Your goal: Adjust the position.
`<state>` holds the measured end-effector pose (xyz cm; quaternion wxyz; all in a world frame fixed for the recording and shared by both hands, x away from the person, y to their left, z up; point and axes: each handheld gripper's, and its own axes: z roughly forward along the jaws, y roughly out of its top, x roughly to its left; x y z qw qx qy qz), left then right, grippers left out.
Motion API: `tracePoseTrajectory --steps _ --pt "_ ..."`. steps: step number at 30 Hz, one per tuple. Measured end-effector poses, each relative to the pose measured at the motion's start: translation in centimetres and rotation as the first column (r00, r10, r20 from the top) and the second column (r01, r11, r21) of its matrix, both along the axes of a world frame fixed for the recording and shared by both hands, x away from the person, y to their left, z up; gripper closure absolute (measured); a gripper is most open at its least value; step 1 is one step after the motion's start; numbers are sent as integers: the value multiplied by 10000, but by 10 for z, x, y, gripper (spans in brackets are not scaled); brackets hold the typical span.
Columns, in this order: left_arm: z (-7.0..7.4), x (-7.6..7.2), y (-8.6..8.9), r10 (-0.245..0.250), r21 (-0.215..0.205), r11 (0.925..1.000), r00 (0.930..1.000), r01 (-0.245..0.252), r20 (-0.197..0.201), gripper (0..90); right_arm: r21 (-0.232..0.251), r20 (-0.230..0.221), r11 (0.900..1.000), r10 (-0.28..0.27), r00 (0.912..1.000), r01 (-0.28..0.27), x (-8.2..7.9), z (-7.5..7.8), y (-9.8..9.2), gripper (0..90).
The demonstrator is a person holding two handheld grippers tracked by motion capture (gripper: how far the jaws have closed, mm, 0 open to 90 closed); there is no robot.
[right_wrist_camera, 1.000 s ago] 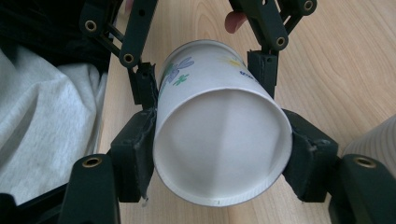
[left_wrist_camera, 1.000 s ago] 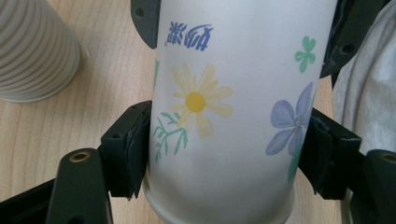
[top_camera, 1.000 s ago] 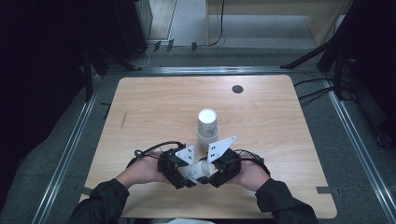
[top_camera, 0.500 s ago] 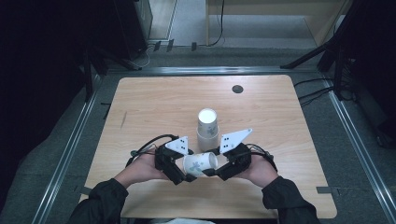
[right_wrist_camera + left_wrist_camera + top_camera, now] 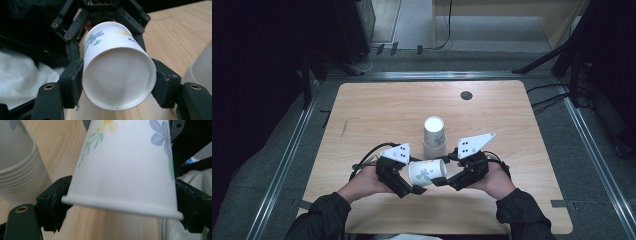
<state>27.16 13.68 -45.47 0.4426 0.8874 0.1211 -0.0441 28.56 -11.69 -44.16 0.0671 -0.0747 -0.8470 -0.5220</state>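
right hand-held gripper point(image 5: 438, 181) clamps flowered cup point(image 5: 427, 171); left hand-held gripper point(image 5: 411, 176) wide.

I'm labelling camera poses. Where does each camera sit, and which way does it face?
High view: above the person's side, looking forward and down at the table; both forearms, the left gripper and the right gripper show.
Left gripper view: rides the left gripper, looking along its jaws, which have just been opening, with the rim of the cup between them.
Right gripper view: rides the right gripper, facing the cup's base clamped in its jaws.
Shared: all three show the cup.
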Motion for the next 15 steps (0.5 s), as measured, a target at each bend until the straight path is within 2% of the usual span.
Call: tracePoseTrajectory --steps 3,5,8,13,15 --pt "3 -3 -1 -84 -490 9988 10000 83 -32 126 228 -98 9997 79 9999 -77 -1 2 1 346" --pt "5 -3 0 -120 -598 9981 9999 121 18 128 473 -155 9988 161 9998 -153 0 3 2 346" --pt "6 -3 3 -67 -705 9975 10000 72 69 134 559 -234 9983 196 9995 -183 0 3 2 346" --pt "7 -2 9 -21 -859 9963 9999 34 151 164 505 -317 9984 284 9991 -268 1 3 0 346" --pt "8 -2 10 -47 -931 9956 9998 65 202 206 506 -353 9985 224 9991 -206 1 2 -1 349"
